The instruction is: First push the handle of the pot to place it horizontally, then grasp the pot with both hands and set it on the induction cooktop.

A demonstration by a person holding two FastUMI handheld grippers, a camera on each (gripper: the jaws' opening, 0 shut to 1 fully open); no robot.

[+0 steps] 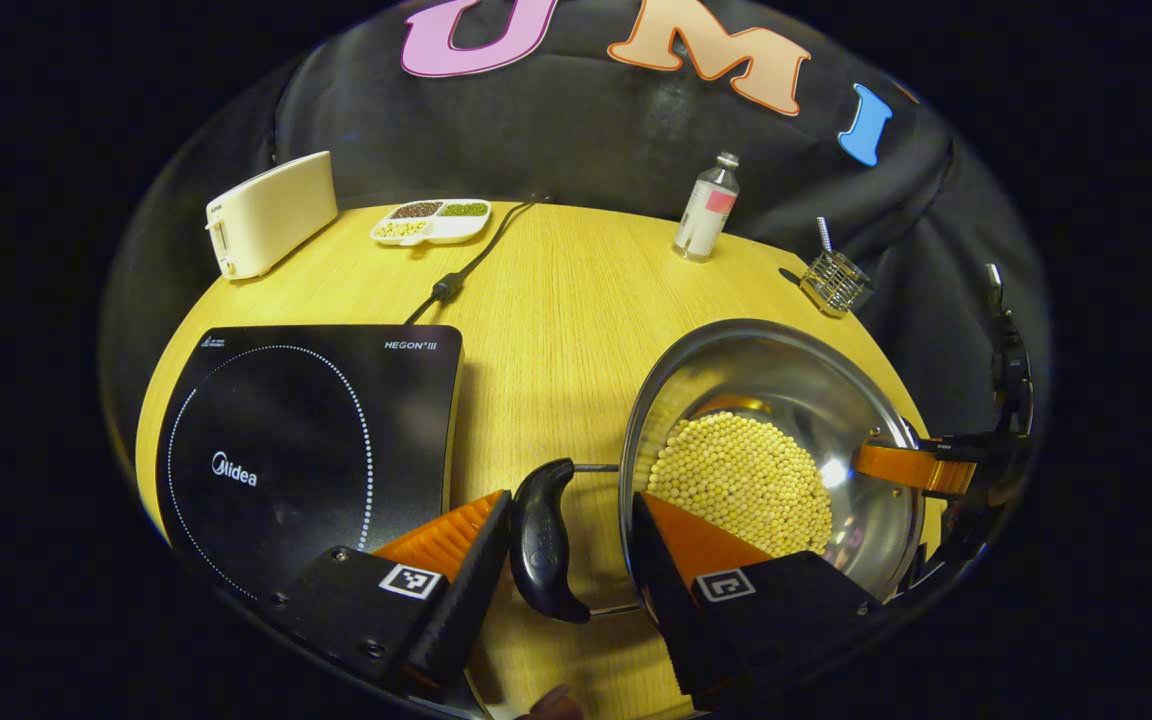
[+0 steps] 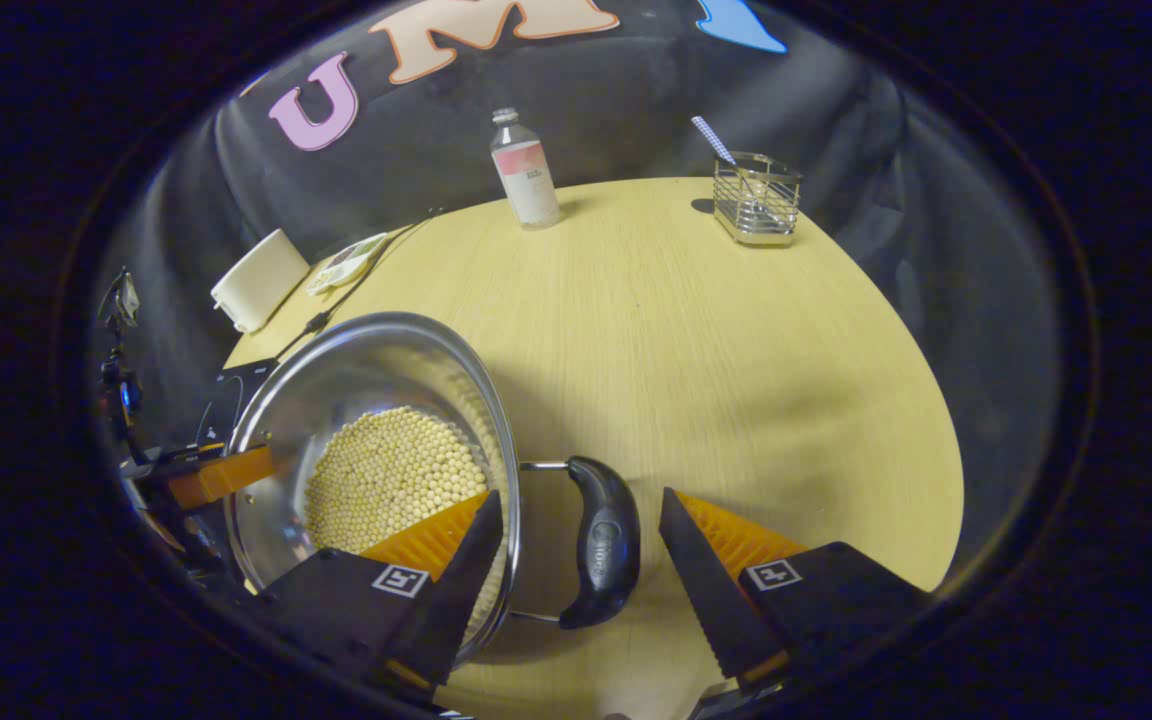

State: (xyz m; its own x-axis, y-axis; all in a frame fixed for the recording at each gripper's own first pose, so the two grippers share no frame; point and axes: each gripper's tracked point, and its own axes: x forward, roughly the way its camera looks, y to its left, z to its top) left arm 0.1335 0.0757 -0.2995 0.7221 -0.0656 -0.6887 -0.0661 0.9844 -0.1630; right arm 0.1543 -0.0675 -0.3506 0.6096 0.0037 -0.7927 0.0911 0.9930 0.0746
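With both side handles of the pot [image 1: 766, 440] already lying flat, I judge the first step finished and the two-handed grasp to be the step in hand. The pot sits on the worktop [image 1: 556, 300], just to the right of the induction cooktop [image 1: 306, 440] in the left gripper view, and holds a layer of small pale beans [image 1: 741, 485].

Left hand-held gripper [image 1: 561, 540]: jaws wide open, straddling the near black handle [image 1: 541, 540]. The left finger stands just beside the handle's outer face, possibly touching; I cannot tell. The right finger lies over the pot's rim, toward the beans. Nothing is clamped yet.

Right hand-held gripper [image 2: 581, 545]: likewise wide open around the opposite handle [image 2: 604, 540], one finger over the rim on the bean side, the other on the open worktop side with a clear gap. Not gripping.

Reason for this stance, as I read it: each handle sits between a pair of fingers so that closing will pinch it across its narrow width, and taking both sides should keep the loaded pot level during the lift.

Risk: uneven closing could tilt the pot and spill beans. The cooktop is close, so the carry should be short and sideways.

Elsewhere, well apart at the far edge: a toaster [image 1: 271, 215], a divided dish [image 1: 431, 222], a bottle [image 1: 706, 208] and a wire holder [image 1: 836, 282]. The cooktop's cord [image 1: 466, 265] runs toward the back.
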